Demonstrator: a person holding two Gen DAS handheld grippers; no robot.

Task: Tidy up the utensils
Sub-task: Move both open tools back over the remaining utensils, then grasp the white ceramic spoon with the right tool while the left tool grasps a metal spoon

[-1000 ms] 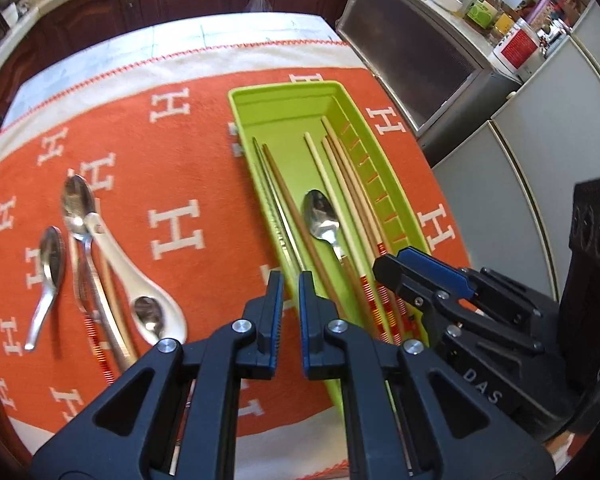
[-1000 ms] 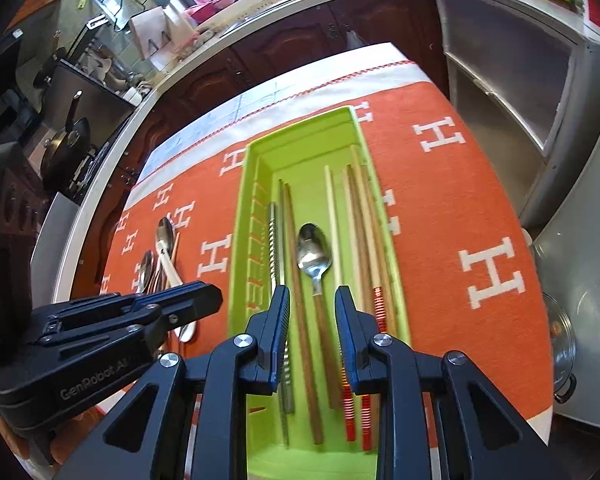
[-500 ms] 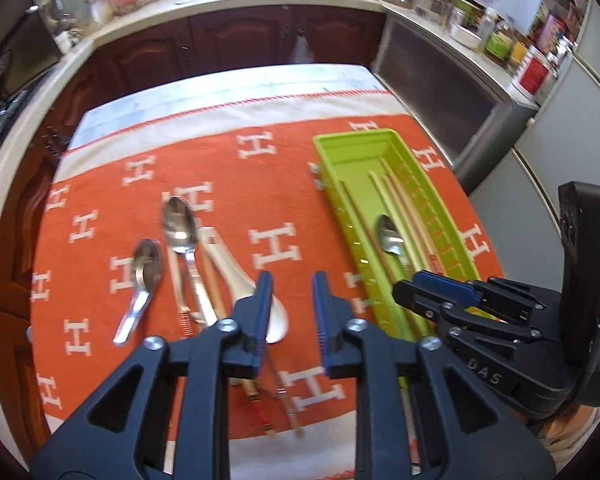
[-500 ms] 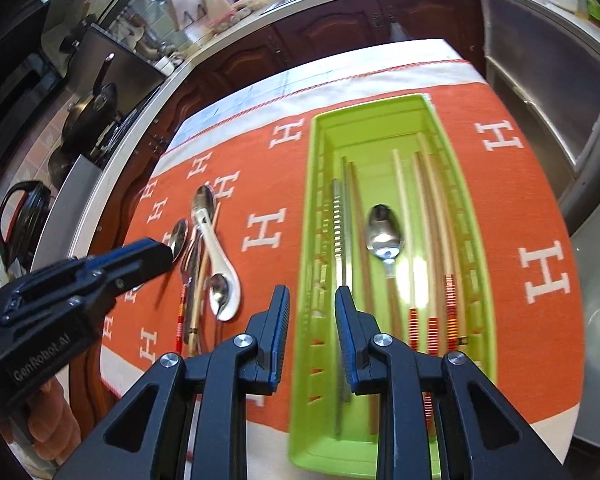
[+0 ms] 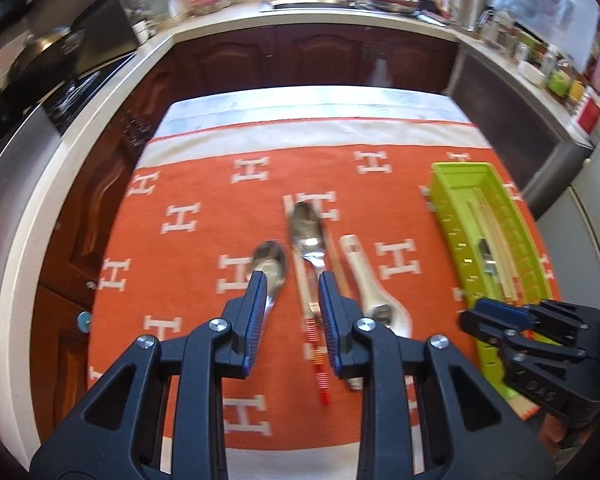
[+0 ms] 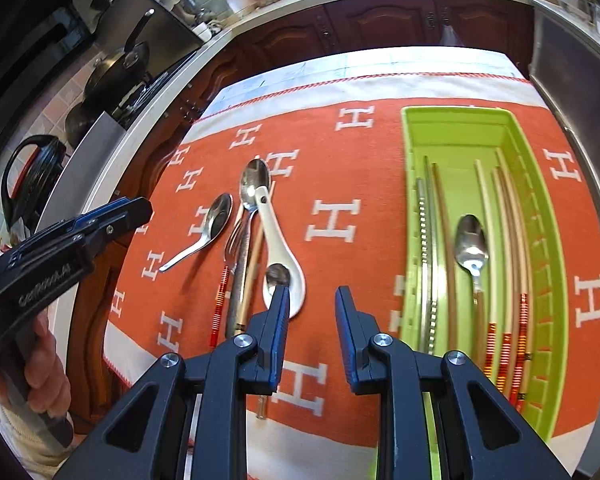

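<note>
With both my left gripper and right gripper parted and empty, I risk snagging two pieces from the overlapping utensil pile at ten o'clock of the green tray.

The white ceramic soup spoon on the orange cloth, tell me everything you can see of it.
The white soup spoon looks like glossy ceramic, with a short flat handle that has a small hole near its end and a deep oval bowl. It lies flat on the orange cloth, bowl toward the camera, beside the other loose cutlery, its handle over a metal spoon. A small metal spoon rests in its bowl.
</note>
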